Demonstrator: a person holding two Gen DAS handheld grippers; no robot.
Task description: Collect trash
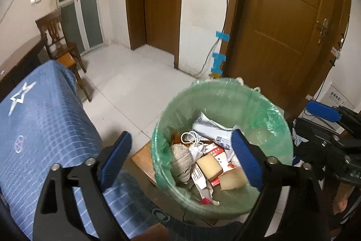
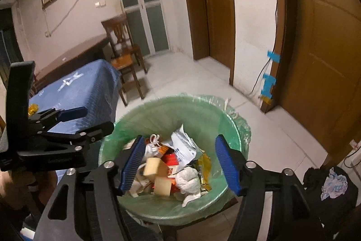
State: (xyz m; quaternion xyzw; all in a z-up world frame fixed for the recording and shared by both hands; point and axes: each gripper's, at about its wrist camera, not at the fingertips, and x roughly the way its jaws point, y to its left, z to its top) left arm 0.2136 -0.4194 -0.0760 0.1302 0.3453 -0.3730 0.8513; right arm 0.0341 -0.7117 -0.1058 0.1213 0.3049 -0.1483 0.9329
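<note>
I hold my left hand-held gripper [image 1: 181, 158] and my right hand-held gripper [image 2: 179, 163] above the green-lined trash bin [image 2: 126, 128], both released with jaws spread wide and nothing between them, so anything carried would drop straight in. The trash sits inside: 2 pale foam blocks [image 2: 153, 165], a red-and-white carton [image 2: 172, 160], a crumpled white rag [image 2: 188, 180] and a printed plastic pouch [image 1: 212, 129]. The bin stands on the floor just right of the blue-covered bench [image 1: 45, 119], within reach of both.

A pale green liner [image 2: 135, 114] lines the bin, beside a blue tablecloth [image 1: 45, 119] (white grid, white star).
</note>
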